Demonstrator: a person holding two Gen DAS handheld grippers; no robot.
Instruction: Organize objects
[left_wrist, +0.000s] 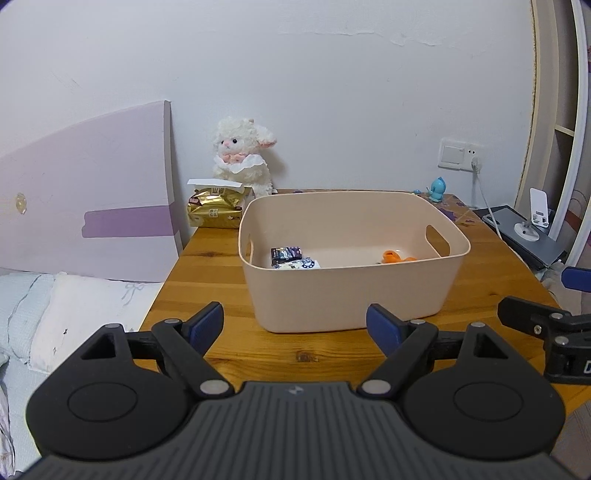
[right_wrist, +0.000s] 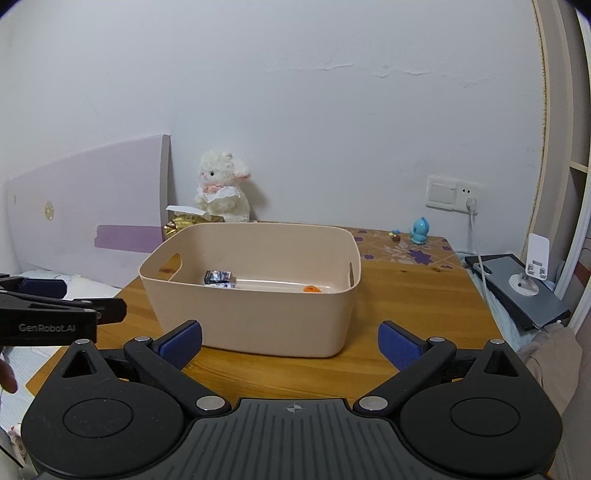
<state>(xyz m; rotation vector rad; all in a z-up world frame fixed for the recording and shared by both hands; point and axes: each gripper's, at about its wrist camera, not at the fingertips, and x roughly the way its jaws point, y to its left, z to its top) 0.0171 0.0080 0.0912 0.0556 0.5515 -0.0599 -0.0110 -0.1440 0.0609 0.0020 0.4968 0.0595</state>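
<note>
The left black two-finger gripper (left_wrist: 294, 325) with blue pads is level and points forward, its jaws spread wide with nothing between them. The right black two-finger gripper (right_wrist: 290, 345) with blue pads is in the same pose, jaws equally wide and empty. The two are side by side at about the same height: the right one's finger shows at the right edge of the left wrist view, and the left one's side, marked GenRobot.AI, shows at the left edge of the right wrist view. A fingertip (right_wrist: 7, 376) of the person shows beneath it.
</note>
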